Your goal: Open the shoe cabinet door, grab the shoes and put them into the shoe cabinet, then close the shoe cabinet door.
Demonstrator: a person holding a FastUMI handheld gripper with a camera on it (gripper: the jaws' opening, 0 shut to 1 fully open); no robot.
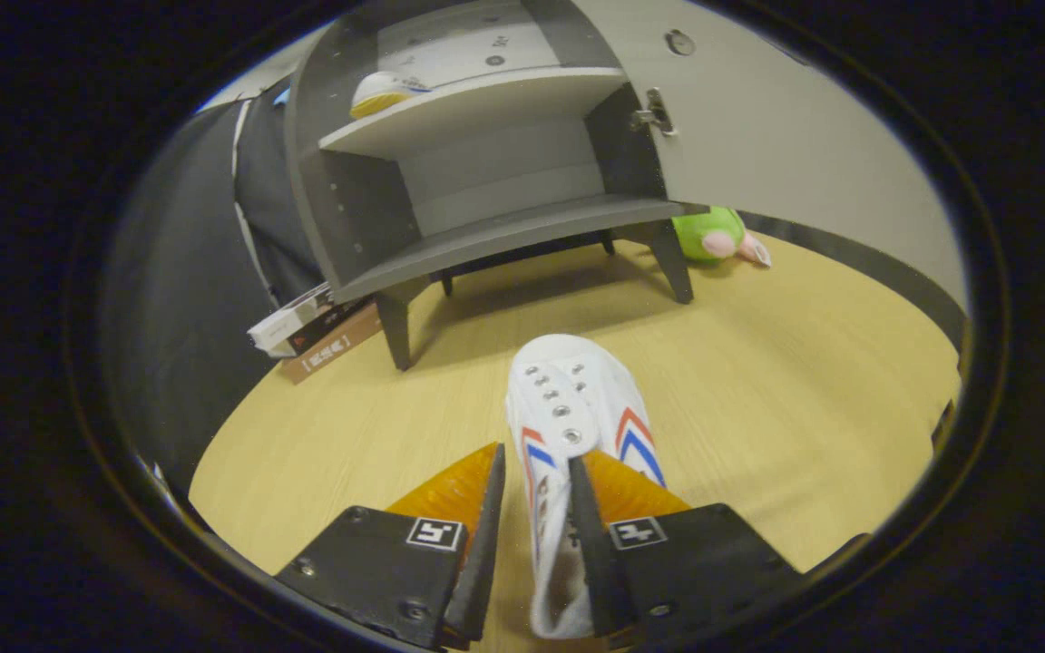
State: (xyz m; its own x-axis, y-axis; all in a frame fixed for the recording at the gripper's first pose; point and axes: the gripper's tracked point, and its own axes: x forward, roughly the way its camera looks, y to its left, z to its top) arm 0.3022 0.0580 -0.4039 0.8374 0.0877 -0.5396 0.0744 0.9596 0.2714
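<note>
Looking along the gripper (536, 467) toward an open shoe cabinet (450, 181); at left, boxes (309, 331) lie by its leg; one shoe (382, 91) already sits on the upper shelf; its door (776, 136) stands swung open at right. A white sneaker (577, 408) rests on the wooden floor (804, 408), its side wall between the narrowed fingers, apparently gripped; placing it and closing the door remain.

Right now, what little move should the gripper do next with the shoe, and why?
Probably carry the white shoe forward and up to the cabinet's lower shelf. The gripper looks shut on the shoe's side wall, the cabinet door stands open, and another shoe already lies on the upper shelf.
</note>
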